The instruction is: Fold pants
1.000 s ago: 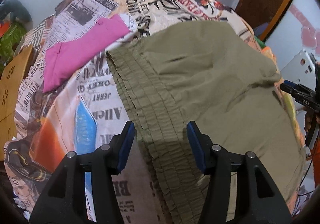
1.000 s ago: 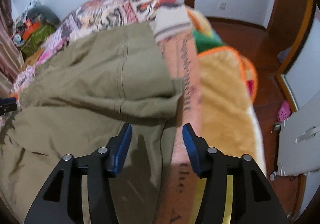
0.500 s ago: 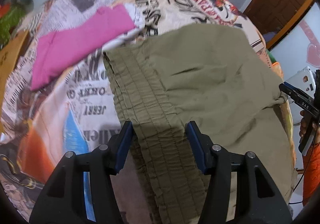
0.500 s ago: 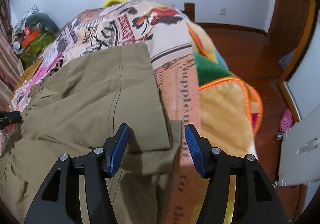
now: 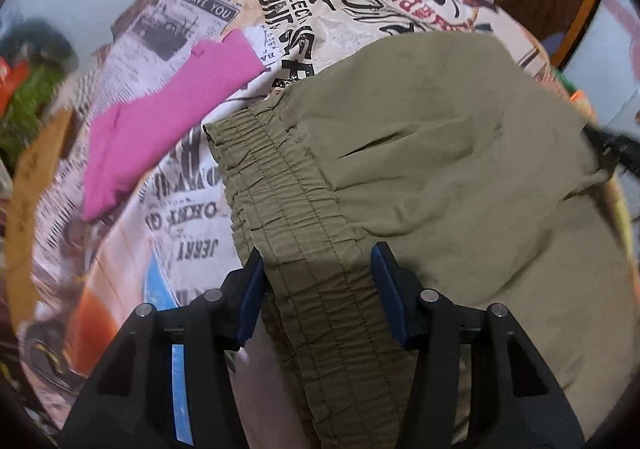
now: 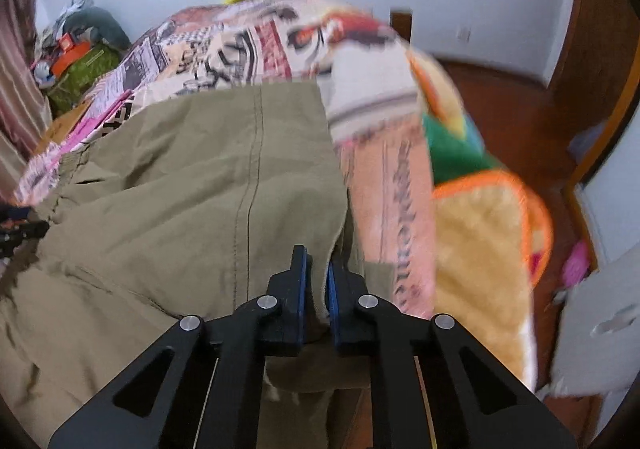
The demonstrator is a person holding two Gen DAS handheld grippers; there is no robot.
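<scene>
Olive-green pants [image 5: 420, 169] lie folded on a bed with a newspaper-print cover [image 5: 280, 5]. Their gathered elastic waistband [image 5: 288, 209] runs toward my left gripper [image 5: 318, 281], which is open with one jaw on each side of the band. In the right wrist view the pants [image 6: 200, 189] fill the left half, with a seam down the leg. My right gripper [image 6: 316, 269] is shut on the right edge of the pants, pinching the cloth between its blue pads.
A folded pink garment [image 5: 160, 125] lies on the bed left of the waistband. A yellow fleece blanket with orange trim [image 6: 480, 249] hangs off the bed's right side over a wooden floor [image 6: 512, 109]. Clutter [image 6: 80, 49] is piled at far left.
My right gripper has closed on the pants' edge; it was open before. My left gripper stays open and has shifted a little along the waistband.
</scene>
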